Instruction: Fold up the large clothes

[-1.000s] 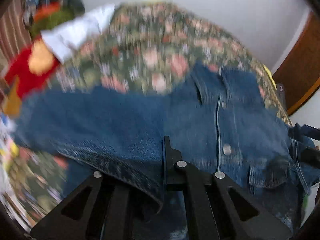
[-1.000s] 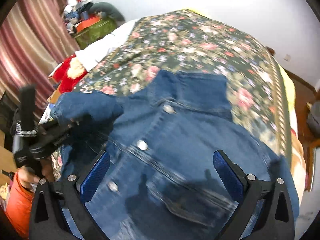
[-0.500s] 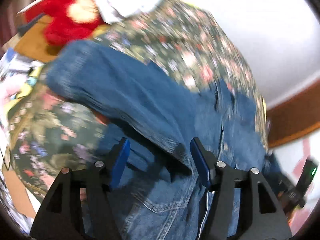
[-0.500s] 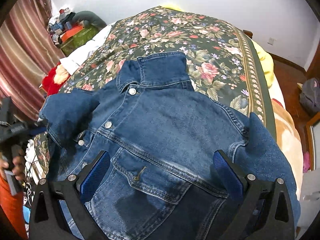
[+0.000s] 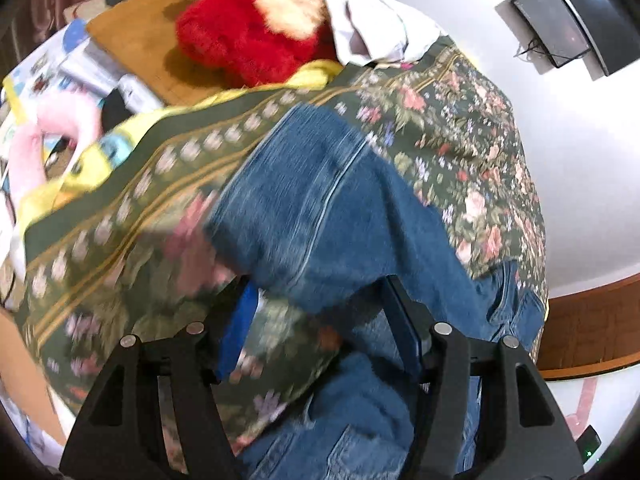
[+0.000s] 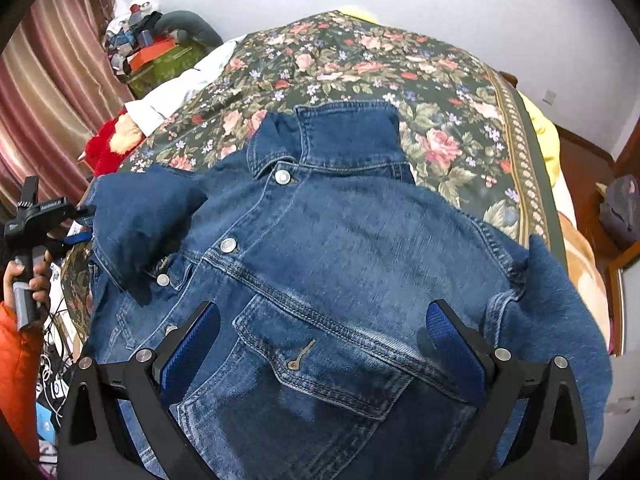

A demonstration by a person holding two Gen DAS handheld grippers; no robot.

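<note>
Denim fills both views: a dark blue button-front denim jacket [image 6: 340, 248] lies face up on the floral green bedspread [image 6: 460, 128], its sleeve [image 5: 320, 208] folded over the chest. Left hand-held gripper [image 5: 320, 320] gapes wide beneath the sleeve cuff, gripping nothing. Right hand-held gripper [image 6: 324, 340] hovers wide over the chest pocket [image 6: 320, 364].

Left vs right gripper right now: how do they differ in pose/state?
The left gripper has the blue denim jacket's sleeve draped across its open jaws; the right gripper hovers open over the jacket's chest pocket, nothing between its pads. The left sits at the edge of the floral bedspread, the right over the jacket's front. Both are open with blue pads.
</note>
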